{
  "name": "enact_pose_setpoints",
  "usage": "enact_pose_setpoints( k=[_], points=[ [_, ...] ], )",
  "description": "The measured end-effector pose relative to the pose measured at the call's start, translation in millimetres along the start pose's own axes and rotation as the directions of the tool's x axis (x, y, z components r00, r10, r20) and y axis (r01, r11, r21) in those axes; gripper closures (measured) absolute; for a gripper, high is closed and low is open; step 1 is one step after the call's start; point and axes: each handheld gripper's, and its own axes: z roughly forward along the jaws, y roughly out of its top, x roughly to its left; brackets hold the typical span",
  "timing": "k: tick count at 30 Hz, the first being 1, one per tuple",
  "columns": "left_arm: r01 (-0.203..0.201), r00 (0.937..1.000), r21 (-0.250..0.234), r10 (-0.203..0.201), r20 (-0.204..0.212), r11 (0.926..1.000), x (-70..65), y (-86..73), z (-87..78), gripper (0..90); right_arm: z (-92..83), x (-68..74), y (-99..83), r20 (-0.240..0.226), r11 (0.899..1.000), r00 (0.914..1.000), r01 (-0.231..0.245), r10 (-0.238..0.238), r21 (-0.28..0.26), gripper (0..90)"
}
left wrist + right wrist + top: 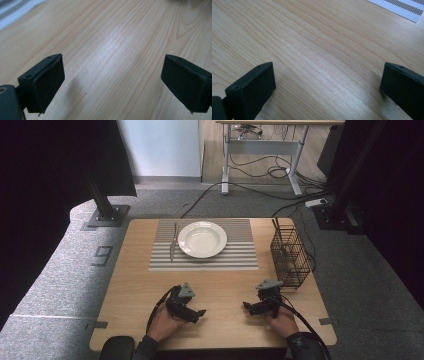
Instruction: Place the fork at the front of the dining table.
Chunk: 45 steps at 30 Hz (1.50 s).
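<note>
Left gripper point(199, 312) and right gripper point(246, 306) rest low over the bare near edge of the counter point(220, 285), tips facing each other. Fingers point(45, 85) of both spread wide, nothing between. Knife point(173, 243) lies just left of the plate point(202, 239) on the striped mat point(240, 260); wire basket point(290, 257) at the right.

A lab room set up for filming, black stands point(102, 200) standing on grey carpet point(55, 270), black curtains point(45, 185) hanging at the sides, cables point(260, 170) lying under a desk point(280, 124), tape marks point(102, 256) sticking to the floor beside the wooden surface point(220, 290).
</note>
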Motion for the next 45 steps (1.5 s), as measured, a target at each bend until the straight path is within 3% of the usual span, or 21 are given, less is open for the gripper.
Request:
enact_pose_setpoints(
  k=[11, 24, 34, 45],
  points=[
    [-0.028, 0.9985, -0.041, 0.030, 0.045, 0.9988, 3.5, 37.9, -6.9, 6.4, -0.1, 0.2, -0.2, 0.000, 1.000, 1.0000, 0.000, 0.000, 0.000, 0.0],
    [-0.061, 0.9967, -0.052, 0.064, 0.050, 0.9968, 10.2, 84.0, -4.2, 6.7, -0.1, 0.1, -0.2, 0.000, 1.000, 1.0000, 0.001, -0.001, -0.001, 0.0],
    [-0.118, 0.9901, -0.054, 0.122, 0.069, 0.9915, 5.9, 124.3, 2.0, 2.2, -0.7, 0.4, -0.3, -0.005, 1.000, 1.0000, 0.000, 0.000, 0.003, 0.0],
    [-0.153, 0.9802, -0.060, 0.159, 0.118, 0.9865, 1.6, 170.3, 6.8, 0.4, -1.2, 0.2, -1.1, -0.010, 1.000, 0.9999, 0.010, -0.010, 0.000, 0.0]
  ],
)
